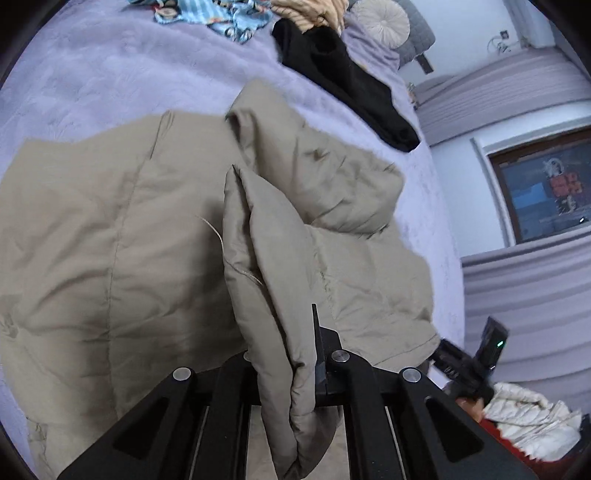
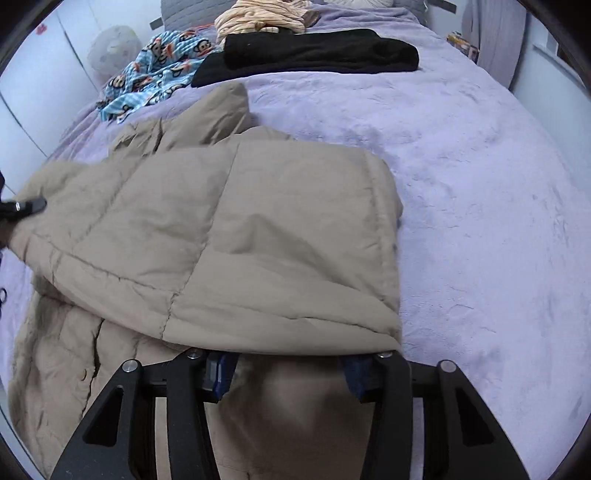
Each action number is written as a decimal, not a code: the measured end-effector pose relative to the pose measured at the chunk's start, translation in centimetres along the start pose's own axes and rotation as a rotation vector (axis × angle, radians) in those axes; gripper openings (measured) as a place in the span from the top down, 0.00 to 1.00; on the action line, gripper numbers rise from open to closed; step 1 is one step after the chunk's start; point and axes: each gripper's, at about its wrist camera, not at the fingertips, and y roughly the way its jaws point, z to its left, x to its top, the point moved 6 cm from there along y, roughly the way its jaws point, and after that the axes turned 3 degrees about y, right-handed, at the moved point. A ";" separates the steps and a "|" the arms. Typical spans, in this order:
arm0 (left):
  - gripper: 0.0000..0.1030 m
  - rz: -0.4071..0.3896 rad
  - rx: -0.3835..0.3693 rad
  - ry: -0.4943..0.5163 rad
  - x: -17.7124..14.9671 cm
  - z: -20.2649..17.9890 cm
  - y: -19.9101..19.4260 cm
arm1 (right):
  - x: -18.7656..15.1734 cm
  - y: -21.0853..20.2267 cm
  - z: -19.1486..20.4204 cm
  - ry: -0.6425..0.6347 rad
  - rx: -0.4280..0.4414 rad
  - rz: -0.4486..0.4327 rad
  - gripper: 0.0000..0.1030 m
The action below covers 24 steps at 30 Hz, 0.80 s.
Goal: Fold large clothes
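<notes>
A large beige puffer jacket (image 1: 122, 236) lies on a purple bed blanket (image 1: 110, 66). My left gripper (image 1: 291, 354) is shut on a thick fold of the jacket's edge, which stands up between its fingers. In the right wrist view the jacket (image 2: 221, 236) is folded over itself. My right gripper (image 2: 288, 373) sits under the folded edge, its blue pads (image 2: 218, 376) set wide apart with fabric over them. The right gripper also shows in the left wrist view (image 1: 469, 358) at the jacket's far corner. The left gripper's tip shows in the right wrist view (image 2: 26, 206) at the left edge.
A folded black garment (image 2: 317, 51), a blue monkey-print cloth (image 2: 155, 74) and a striped peach garment (image 2: 258, 14) lie at the head of the blanket (image 2: 480, 184). A round cushion (image 1: 384, 18) lies there too. White fabric (image 1: 528, 424) is heaped beside the bed.
</notes>
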 end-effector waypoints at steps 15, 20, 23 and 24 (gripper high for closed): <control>0.70 -0.096 0.404 0.038 -1.4 4.9 -4.1 | -1.6 1.6 -1.0 0.081 -0.021 0.067 0.56; 0.70 -0.123 0.385 0.066 -1.5 3.5 -6.0 | -4.5 -2.9 1.6 0.057 0.122 0.150 0.45; 0.70 -0.133 0.322 0.097 -1.5 1.2 -5.7 | -4.2 -6.0 2.4 0.060 0.196 0.095 0.55; 0.70 -0.136 0.304 0.104 -1.4 0.3 -5.2 | -3.3 -6.5 2.1 0.067 0.183 0.064 0.69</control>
